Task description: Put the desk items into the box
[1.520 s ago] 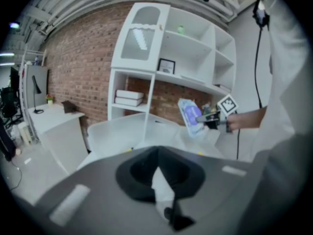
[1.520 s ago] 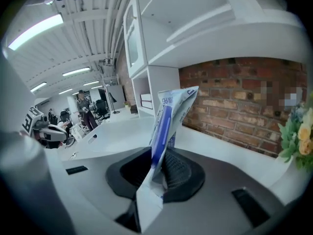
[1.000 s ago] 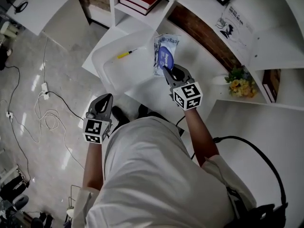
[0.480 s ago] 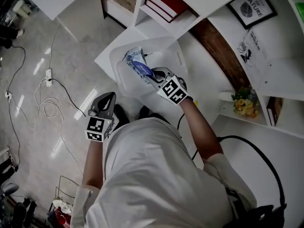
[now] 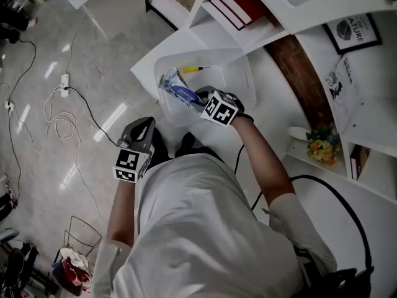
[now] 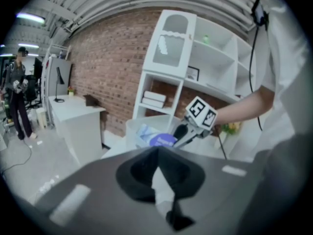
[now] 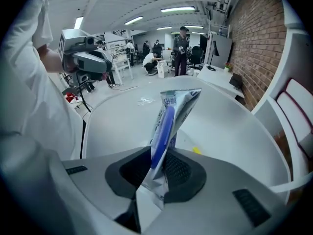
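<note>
While pinched in the right hand-held gripper (image 5: 198, 98), blue-and-white packet (image 5: 173, 89) over the clear box (image 5: 239, 70).

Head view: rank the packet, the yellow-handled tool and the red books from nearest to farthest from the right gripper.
1. packet, clamped in the jaws of the right gripper.
2. yellow-handled tool, inside the box, just beyond the packet.
3. red books, farthest, past the box's far side.

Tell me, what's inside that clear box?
A yellow screwdriver. The packet in the right hand-held gripper covers part of the box's bottom, so anything beneath it is hidden.
</note>
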Demonstrator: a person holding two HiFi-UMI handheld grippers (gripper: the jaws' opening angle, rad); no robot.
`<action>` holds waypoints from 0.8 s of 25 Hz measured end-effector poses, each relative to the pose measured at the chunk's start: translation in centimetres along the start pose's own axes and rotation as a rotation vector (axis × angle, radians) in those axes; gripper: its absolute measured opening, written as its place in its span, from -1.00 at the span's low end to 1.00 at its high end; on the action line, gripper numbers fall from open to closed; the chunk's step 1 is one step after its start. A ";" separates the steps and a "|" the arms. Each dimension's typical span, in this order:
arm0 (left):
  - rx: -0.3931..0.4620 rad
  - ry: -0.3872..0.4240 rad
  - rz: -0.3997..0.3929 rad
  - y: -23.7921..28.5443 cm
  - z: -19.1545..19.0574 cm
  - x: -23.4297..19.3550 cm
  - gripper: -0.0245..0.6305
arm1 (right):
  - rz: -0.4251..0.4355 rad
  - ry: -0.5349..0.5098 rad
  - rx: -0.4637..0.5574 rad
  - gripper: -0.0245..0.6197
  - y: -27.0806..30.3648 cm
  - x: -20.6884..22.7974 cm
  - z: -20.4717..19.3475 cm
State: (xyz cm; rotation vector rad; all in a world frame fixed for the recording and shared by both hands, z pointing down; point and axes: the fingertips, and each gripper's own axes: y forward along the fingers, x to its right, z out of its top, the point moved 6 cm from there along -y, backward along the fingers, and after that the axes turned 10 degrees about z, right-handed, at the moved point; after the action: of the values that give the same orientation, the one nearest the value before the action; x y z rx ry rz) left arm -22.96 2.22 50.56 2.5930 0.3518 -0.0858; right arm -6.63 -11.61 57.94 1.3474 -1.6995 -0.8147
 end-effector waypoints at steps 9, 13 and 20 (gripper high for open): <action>-0.016 0.001 -0.014 0.0 -0.5 -0.1 -0.92 | 0.032 0.012 -0.044 -0.55 0.1 0.1 -0.6; -0.011 0.015 -0.032 0.3 -0.1 0.6 -0.92 | -0.007 0.011 -0.006 -0.55 -1.4 -0.3 -0.4; 0.003 0.044 -0.056 0.8 0.8 1.8 -0.92 | -0.076 0.018 0.065 -0.56 -3.8 -1.5 -0.9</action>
State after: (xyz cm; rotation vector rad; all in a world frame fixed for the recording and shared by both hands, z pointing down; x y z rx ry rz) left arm -20.99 1.58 50.05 2.5913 0.4400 -0.0495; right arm -3.99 -10.97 54.81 1.4665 -1.6828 -0.7936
